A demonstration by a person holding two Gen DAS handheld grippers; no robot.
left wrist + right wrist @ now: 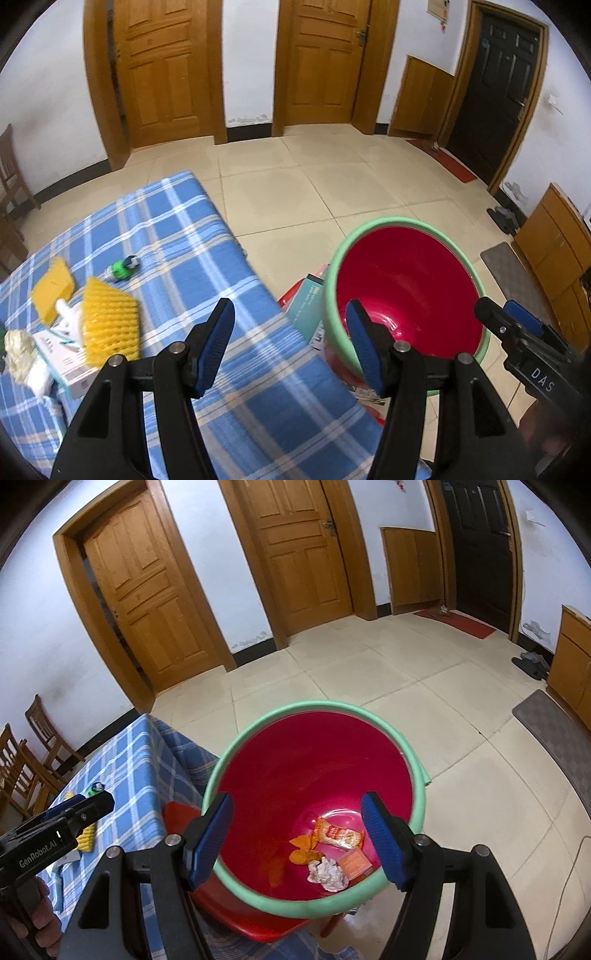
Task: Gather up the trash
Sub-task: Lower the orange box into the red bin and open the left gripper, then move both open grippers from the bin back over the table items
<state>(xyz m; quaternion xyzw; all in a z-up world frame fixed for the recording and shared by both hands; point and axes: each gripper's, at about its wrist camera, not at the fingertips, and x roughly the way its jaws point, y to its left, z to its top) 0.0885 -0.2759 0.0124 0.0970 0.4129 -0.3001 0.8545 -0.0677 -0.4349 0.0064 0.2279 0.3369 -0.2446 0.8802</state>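
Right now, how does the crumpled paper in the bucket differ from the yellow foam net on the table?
The crumpled white paper is balled up and already lies in the red bucket. The yellow foam net is ribbed, lies spread out and still waits on the checked tablecloth. Neither is held by a gripper.

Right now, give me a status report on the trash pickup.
Left gripper and right gripper: jaws open, empty. Bucket holds wrappers. Yellow foam net and small bottle remain on table. Nothing blocking.
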